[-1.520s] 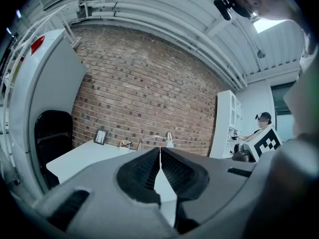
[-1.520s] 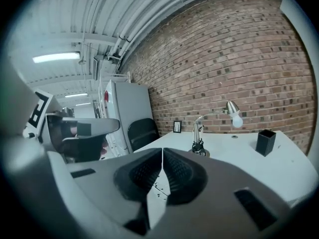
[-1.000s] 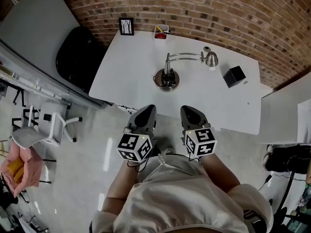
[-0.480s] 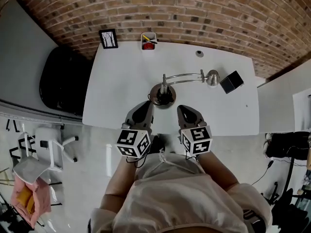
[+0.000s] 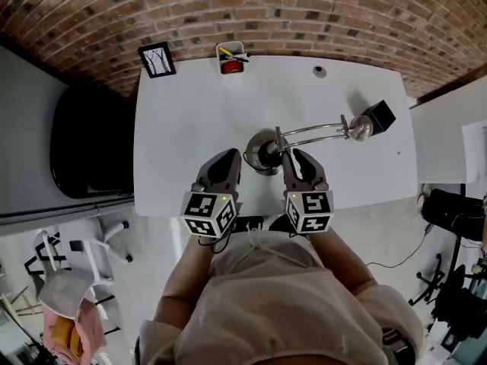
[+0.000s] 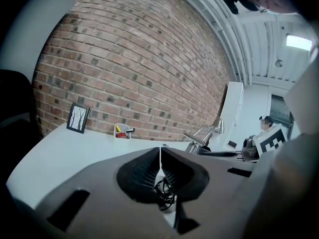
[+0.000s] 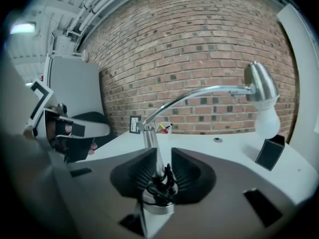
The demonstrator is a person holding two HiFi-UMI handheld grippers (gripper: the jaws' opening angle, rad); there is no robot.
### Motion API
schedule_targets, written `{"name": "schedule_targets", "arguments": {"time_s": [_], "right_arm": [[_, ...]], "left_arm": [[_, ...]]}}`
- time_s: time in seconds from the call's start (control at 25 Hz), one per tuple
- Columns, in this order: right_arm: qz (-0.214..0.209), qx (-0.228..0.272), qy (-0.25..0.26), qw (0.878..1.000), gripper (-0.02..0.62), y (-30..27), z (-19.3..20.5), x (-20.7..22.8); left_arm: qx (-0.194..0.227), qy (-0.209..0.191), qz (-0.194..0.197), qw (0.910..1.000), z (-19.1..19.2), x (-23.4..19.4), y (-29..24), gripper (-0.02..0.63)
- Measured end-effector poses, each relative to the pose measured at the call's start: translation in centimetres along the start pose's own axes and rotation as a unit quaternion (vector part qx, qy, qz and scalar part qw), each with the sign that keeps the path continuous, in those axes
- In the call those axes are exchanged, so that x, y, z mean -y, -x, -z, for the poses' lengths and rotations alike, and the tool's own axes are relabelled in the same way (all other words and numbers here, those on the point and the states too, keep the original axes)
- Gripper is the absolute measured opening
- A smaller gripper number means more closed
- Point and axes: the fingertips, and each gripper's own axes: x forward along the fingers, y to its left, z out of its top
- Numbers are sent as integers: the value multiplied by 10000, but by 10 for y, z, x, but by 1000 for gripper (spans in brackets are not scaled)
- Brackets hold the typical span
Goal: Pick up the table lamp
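The right gripper (image 7: 160, 158) sits open around the post of the shiny silver metal table lamp (image 7: 199, 92). The left gripper (image 6: 160, 156) is closed, empty. Next, probably squeeze and lift.

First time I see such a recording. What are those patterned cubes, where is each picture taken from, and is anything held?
No robot here: a person holds tongs in each hand, and the patterned cubes are part of them. One picture comes from a camera on the person's head, looking down; the other two from cameras riding on the tongs, looking along their jaws. On the white table stand the table lamp, a picture frame, a pot with pens and a black box. The left tongs are shut, with nothing between the jaws. The right tongs have jaws apart on either side of the lamp's upright stem; a slim gap shows beside the stem, so the lamp looks not yet clamped, its base on the table.
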Motion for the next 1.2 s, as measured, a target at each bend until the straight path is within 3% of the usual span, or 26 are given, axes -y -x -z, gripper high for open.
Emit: {"name": "schedule_targets", "arguments": {"time_s": [0.08,0.12,0.4,1.0,1.16,1.2], "right_arm": [[-19,-122,-69,9999,170,-11,9,-5],[-34,-195,-81,9998,192,-17,13,-7],[-147,-65,123,9998,241,-51,11,-16],[-13,673,806,9945,233,-80,-31,-18],[-156,610,811,9947,64,-84,-33,-26],[-139,582,811,9949,54,-85,-32,-27]], "left_arm": [[-129,37,47,9999,9,-9,-5,20],[-182,65,69,9998,13,-12,-7,20],[-523,182,107,9984,48,-33,-23,20],[-1320,577,87,9895,132,-47,-37,20],[-1426,737,88,9870,144,-45,-38,20],[-1444,776,90,9864,145,-44,-38,20]]}}
